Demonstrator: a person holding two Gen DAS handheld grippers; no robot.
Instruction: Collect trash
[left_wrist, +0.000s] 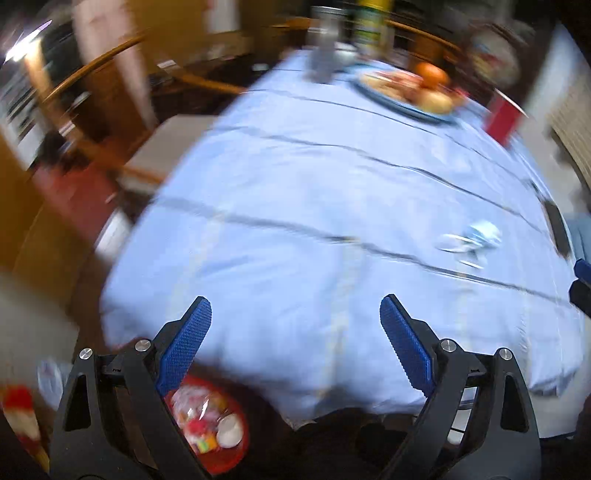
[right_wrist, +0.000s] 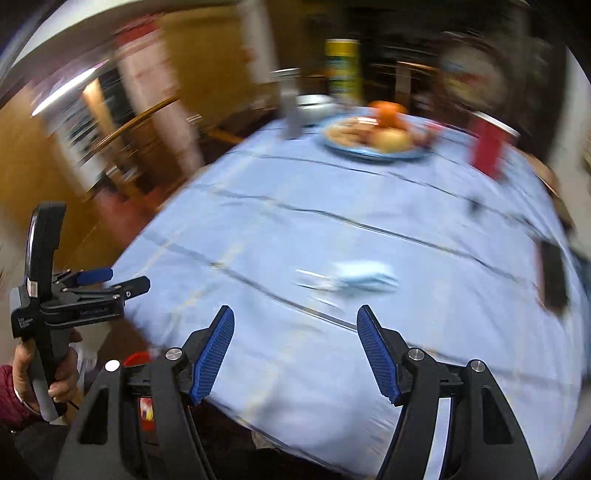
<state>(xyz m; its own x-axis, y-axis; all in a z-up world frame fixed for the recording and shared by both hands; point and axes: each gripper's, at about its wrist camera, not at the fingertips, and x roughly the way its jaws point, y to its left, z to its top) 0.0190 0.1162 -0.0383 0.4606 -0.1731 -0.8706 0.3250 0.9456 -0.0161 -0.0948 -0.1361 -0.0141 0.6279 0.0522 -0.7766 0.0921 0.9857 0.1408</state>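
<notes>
At the far left of the right wrist view a hand (right_wrist: 55, 373) holds the left gripper (right_wrist: 122, 280), its blue-padded fingers apart over the near left edge of the table (right_wrist: 258, 369), which is covered in a pale blue cloth with thin dark stripes. Below that edge, on the floor, sits a red bin (left_wrist: 221, 454) with wrappers and a white cup-like piece inside — the left wrist view shows it just under the left finger (left_wrist: 186, 343). The left gripper is released, nothing between its pads. The right gripper (right_wrist: 295, 350) is also released and empty. Beyond it, lying on the cloth, is the crumpled white-and-blue trash (right_wrist: 354, 280), blurred, apart from both grippers. Further back stands a blue plate (right_wrist: 373, 153) of fruit, with a yellow can (right_wrist: 341, 66) behind it, and at the right edge a dark phone (right_wrist: 552, 277).
</notes>
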